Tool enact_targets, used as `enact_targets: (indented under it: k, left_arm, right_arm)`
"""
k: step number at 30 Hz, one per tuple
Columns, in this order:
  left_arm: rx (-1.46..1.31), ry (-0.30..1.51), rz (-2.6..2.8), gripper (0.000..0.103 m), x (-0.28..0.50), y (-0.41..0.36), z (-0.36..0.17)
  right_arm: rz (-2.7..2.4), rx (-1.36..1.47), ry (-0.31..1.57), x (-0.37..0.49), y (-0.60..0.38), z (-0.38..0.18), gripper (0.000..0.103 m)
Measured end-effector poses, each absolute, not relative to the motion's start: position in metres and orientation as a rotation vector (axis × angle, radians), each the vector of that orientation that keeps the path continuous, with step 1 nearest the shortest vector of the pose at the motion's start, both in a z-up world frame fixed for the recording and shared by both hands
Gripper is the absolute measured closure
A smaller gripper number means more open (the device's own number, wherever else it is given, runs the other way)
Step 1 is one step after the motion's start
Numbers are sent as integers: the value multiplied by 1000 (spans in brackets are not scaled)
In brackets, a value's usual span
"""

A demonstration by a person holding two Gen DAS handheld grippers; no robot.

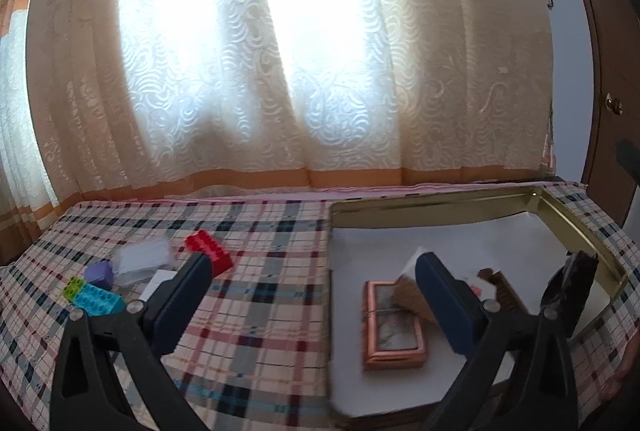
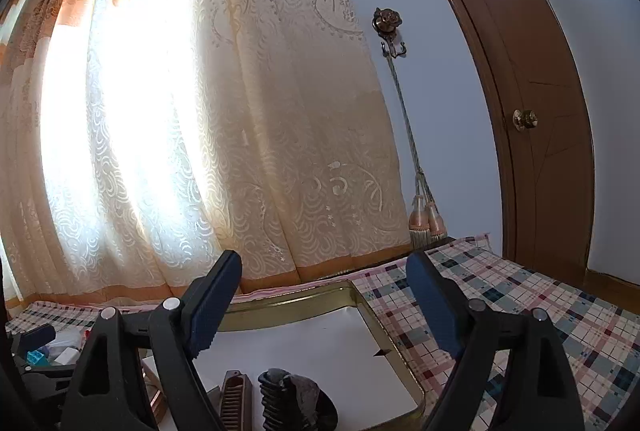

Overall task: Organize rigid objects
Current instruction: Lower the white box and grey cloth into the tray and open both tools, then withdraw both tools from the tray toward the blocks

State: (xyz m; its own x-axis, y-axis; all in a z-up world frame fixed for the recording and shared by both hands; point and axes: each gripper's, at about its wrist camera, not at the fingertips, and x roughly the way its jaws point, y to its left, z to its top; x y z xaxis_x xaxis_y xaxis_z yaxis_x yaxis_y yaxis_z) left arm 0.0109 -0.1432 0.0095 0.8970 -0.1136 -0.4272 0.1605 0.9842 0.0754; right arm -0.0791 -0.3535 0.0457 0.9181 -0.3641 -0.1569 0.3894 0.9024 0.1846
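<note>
In the left wrist view my left gripper (image 1: 312, 263) is open over the plaid tablecloth, with nothing between its fingers. To its left lie a red brick (image 1: 208, 251), a cyan brick (image 1: 98, 299), a lime brick (image 1: 74, 287), a purple box (image 1: 100, 273) and a clear plastic piece (image 1: 140, 259). To its right, the gold-rimmed tray (image 1: 440, 201) holds a copper-framed box (image 1: 394, 323), a brown ribbed piece (image 1: 504, 287) and a black object (image 1: 568, 291). My right gripper (image 2: 323, 263) is open and empty above the tray (image 2: 288, 305), over the ribbed piece (image 2: 236, 403) and black object (image 2: 292, 403).
A lace curtain (image 1: 280, 71) hangs right behind the table's far edge. A brown door (image 2: 532, 111) and a tasselled curtain tie (image 2: 428, 219) stand at the right. Plaid cloth (image 2: 540, 311) lies to the right of the tray.
</note>
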Motion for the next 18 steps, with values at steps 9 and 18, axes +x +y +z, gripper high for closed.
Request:
enact_targets:
  k: [9, 18]
  left_arm:
    - [56, 461, -123, 0, 13, -110, 9]
    - [47, 469, -98, 0, 16, -84, 8]
  right_arm:
    - [-410, 221, 120, -84, -338, 44, 17]
    - [-401, 215, 143, -85, -316, 44, 17]
